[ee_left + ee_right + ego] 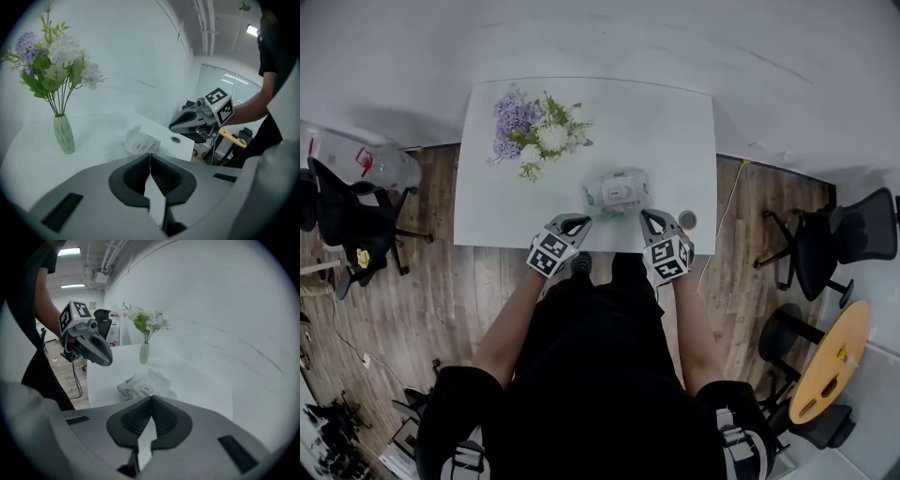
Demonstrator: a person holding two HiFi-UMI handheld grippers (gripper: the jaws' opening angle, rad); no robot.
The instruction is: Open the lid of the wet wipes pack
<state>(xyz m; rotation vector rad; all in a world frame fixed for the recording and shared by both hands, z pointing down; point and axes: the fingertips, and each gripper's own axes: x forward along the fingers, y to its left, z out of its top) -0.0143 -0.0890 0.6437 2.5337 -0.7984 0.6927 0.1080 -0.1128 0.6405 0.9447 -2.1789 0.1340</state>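
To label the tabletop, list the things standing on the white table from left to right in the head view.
Vase of flowers → wet wipes pack → small round disc, near the table's right front corner.

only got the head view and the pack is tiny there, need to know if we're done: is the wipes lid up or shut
Observer: Up. In the right gripper view the lid of the wet wipes pack stands flipped back.
Operator: is either gripper on it
Observer: No. Their own views show the left gripper and the right gripper each with jaws together on nothing, short of the pack.
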